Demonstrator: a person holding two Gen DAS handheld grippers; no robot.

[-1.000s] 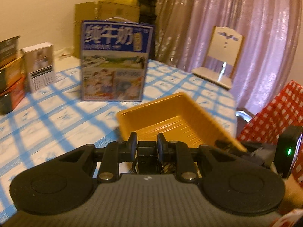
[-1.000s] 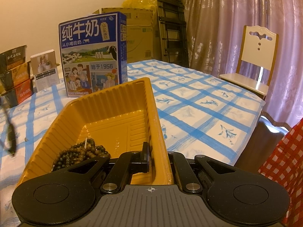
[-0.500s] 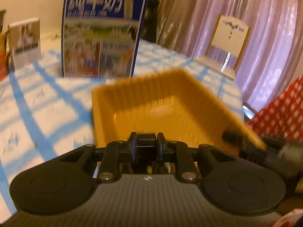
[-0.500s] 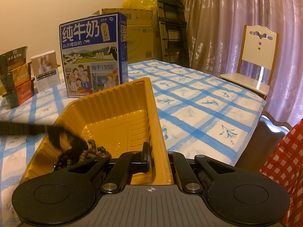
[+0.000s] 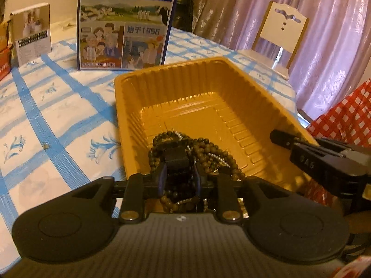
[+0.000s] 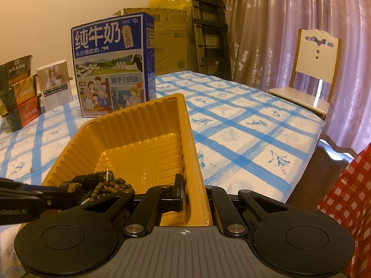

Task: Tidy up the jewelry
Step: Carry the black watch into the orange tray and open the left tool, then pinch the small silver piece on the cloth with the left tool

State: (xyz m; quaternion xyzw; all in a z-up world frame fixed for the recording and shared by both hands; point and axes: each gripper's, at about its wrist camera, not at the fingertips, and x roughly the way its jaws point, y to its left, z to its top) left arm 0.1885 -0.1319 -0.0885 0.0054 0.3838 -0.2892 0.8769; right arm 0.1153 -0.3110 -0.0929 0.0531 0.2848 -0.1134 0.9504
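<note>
An orange plastic tray (image 5: 120, 106) (image 6: 129, 125) lies on the blue-checked tablecloth. In its near end sits a pile of brown bead strings (image 5: 208, 148) (image 6: 111, 185) with silvery chain. My left gripper (image 5: 178, 176) (image 6: 76, 183) reaches down onto that pile. Its jaws are opening, and a black band-like piece (image 5: 177, 159) still sits between them on the beads with a small gap beside it. My right gripper (image 6: 192, 194) (image 5: 285, 139) is shut on the tray's right wall, one finger inside and one outside.
A tall blue milk carton (image 6: 113, 64) (image 5: 125, 23) stands just behind the tray. A small white box (image 6: 54, 83) and stacked food bowls (image 6: 18, 92) are at the far left. A white chair (image 6: 313, 74) and red checked cloth (image 6: 347, 197) lie past the table's right edge.
My left gripper has come down and forward into the tray, bringing the black piece onto the bead pile, and its jaws stand a little wider. The right gripper and tray have not moved.
</note>
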